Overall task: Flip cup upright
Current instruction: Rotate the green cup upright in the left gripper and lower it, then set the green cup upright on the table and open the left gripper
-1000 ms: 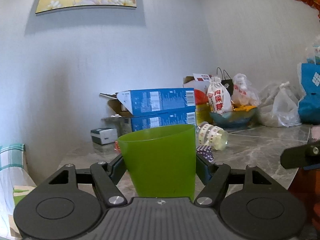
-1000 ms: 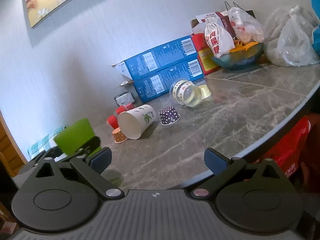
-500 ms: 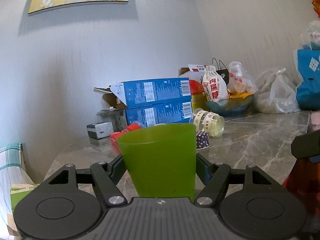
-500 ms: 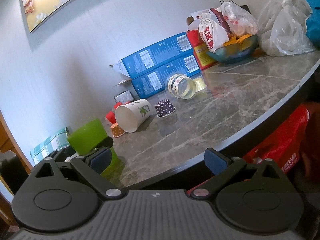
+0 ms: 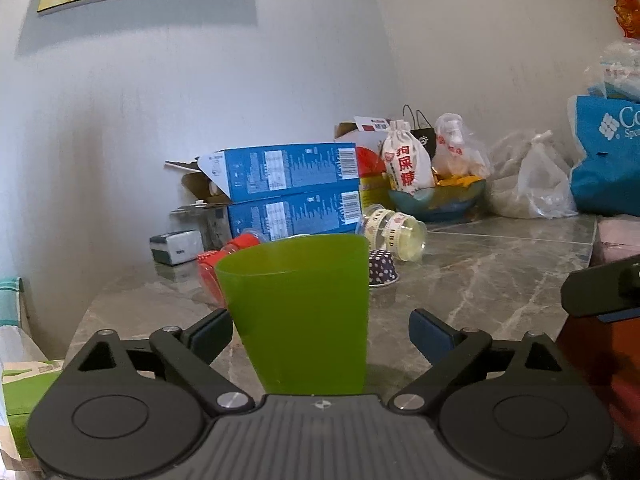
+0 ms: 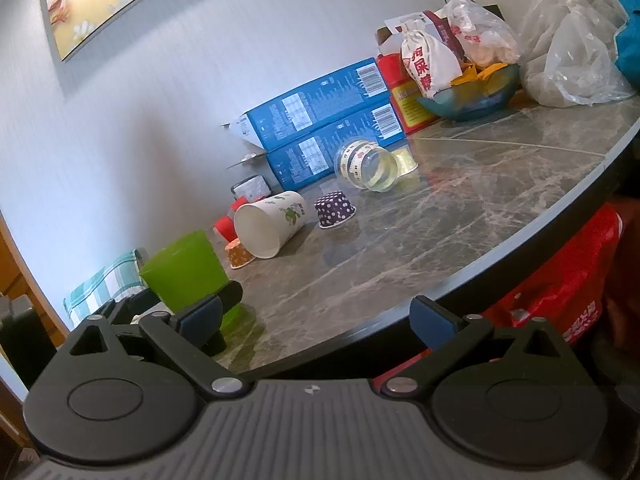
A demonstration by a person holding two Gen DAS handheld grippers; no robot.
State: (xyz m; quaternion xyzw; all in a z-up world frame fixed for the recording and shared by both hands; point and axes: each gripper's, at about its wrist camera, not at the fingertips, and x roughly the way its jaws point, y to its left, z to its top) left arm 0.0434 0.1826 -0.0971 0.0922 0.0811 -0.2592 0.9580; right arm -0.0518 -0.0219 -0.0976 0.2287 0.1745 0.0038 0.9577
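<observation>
**Green cup upright near the tabletop's edge, both grippers spread**

The green cup stood upright, mouth up, on the marble tabletop, close to its near left edge. The left gripper sat around it with its fingers spread: the left finger pad was just beside the cup wall (contact could not be made out), while the right pad stood clearly apart from it. The cup was not clamped.

In the right wrist view the same cup appeared at the far left, with the left gripper's dark finger in front of it. The right gripper hung off the tabletop's rounded edge, its fingers wide and nothing between them.

Further back on the tabletop lay a white paper cup on its side, mouth toward the camera, with a small orange cup touching its rim. A purple dotted cup sat mouth down just beside it, and a clear cup with printed bands lay on its side behind. Two blue boxes were stacked against the wall, next to a bowl heaped with bags.
</observation>
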